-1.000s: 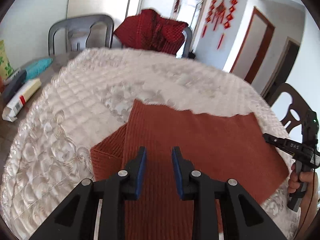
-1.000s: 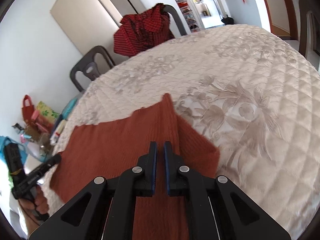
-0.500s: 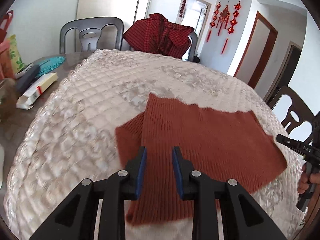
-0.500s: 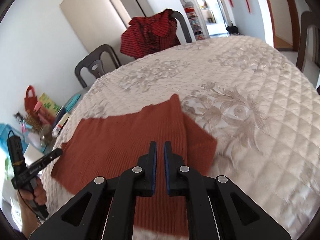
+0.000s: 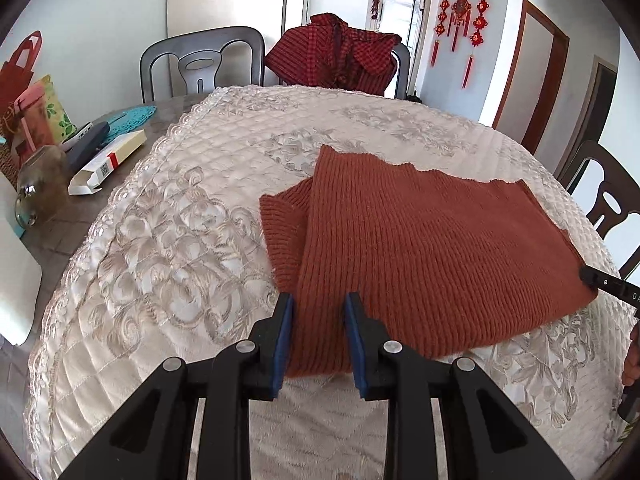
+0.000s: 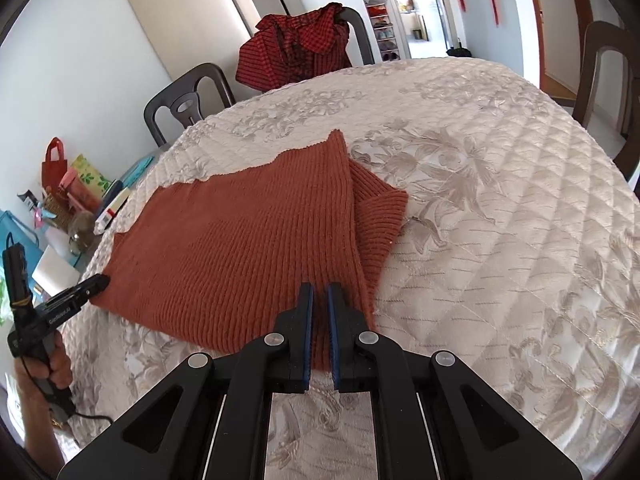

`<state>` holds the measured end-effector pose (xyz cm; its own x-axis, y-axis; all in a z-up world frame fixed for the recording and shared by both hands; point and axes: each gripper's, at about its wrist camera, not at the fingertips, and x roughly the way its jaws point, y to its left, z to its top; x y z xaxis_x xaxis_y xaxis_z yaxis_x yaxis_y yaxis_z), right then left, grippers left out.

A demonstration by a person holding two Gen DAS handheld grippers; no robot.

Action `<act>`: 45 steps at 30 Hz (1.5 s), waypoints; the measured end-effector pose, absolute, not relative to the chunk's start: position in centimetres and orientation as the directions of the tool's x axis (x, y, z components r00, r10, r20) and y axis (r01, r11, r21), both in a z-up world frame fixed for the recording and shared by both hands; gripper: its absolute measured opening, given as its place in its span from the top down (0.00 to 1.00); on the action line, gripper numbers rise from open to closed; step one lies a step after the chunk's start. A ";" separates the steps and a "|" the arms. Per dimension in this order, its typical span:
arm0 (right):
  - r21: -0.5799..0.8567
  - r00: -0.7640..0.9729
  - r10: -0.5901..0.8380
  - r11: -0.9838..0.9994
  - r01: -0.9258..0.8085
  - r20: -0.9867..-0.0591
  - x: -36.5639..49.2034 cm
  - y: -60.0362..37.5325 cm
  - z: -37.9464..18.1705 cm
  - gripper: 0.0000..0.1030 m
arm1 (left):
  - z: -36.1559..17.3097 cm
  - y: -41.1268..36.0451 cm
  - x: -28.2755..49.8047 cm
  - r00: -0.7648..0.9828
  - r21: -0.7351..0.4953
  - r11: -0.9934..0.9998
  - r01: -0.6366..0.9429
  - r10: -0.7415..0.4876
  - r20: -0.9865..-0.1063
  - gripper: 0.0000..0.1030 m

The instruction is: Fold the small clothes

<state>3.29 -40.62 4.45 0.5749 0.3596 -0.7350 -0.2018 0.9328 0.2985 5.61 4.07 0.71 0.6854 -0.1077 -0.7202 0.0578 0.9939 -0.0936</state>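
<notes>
left wrist view: the left gripper (image 5: 318, 336) pinches the near corner of a rust-red knit garment (image 5: 420, 248), its blue pads partly closed with the fabric between them. the garment lies on the quilted cream tablecloth (image 5: 168, 248) toward the table's near right edge, one flap tucked under on its left. the right gripper (image 5: 592, 278) is cut off at the frame's edge.

right wrist view: the right gripper (image 6: 318, 334) is clamped tight on the garment's (image 6: 248, 248) other near corner. whether the far-left gripper's (image 6: 98, 280) pads touch the cloth is hard to tell from here.

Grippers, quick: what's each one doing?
Left gripper: shut on the sweater corner.
Right gripper: shut on the sweater's other near corner.
</notes>
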 end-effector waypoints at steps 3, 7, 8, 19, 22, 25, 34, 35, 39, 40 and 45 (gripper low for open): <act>0.312 0.578 0.364 0.931 -0.192 -0.731 2.8 -41.0 4.7 0.94 | 0.7 4.3 5.0 0.684 -0.101 0.993 0.052 -0.110 -0.721 0.72; 0.357 0.573 0.397 0.915 -0.187 -0.717 2.0 -41.7 4.8 0.79 | 0.6 4.7 4.5 0.677 -0.114 0.992 0.047 -0.116 -0.726 0.68; 0.374 0.569 0.408 0.909 -0.182 -0.714 1.8 -42.0 4.8 0.78 | 0.6 5.0 4.2 0.674 -0.135 0.990 0.047 -0.131 -0.727 0.67; 0.538 0.506 0.513 0.836 -0.109 -0.693 -0.2 -43.6 3.1 0.60 | -0.6 7.3 3.4 0.630 -0.447 0.894 0.003 -0.349 -0.694 0.52; 0.603 0.499 0.558 0.793 -0.085 -0.663 1.1 -43.7 2.8 0.60 | -0.9 7.7 4.3 0.638 -0.509 0.860 -0.025 -0.378 -0.671 0.52; 0.648 0.505 0.582 0.760 -0.058 -0.638 1.9 -43.9 2.5 0.60 | -1.3 8.6 4.5 0.651 -0.597 0.800 -0.066 -0.419 -0.633 0.52; 0.722 0.568 0.586 0.692 0.022 -0.578 2.4 -45.0 2.0 0.67 | -1.9 8.5 5.4 0.667 -0.592 0.798 -0.117 -0.378 -0.642 0.78; 0.714 0.568 0.576 0.699 0.030 -0.587 2.5 -45.0 1.9 0.80 | -1.8 8.4 5.4 0.667 -0.583 0.804 -0.113 -0.373 -0.645 0.80; 0.718 0.568 0.571 0.695 0.052 -0.593 2.4 -45.5 1.4 0.87 | -0.9 8.5 4.5 0.678 -0.571 0.817 -0.084 -0.372 -0.633 0.82; 0.716 0.573 0.569 0.697 0.045 -0.590 2.1 -45.6 1.7 0.87 | -0.6 8.6 4.2 0.680 -0.570 0.818 -0.077 -0.375 -0.630 0.82; 0.703 0.566 0.571 0.711 0.021 -0.595 -0.2 -46.3 3.0 0.87 | 0.0 8.9 1.4 0.674 -0.558 0.828 -0.049 -0.385 -0.630 0.82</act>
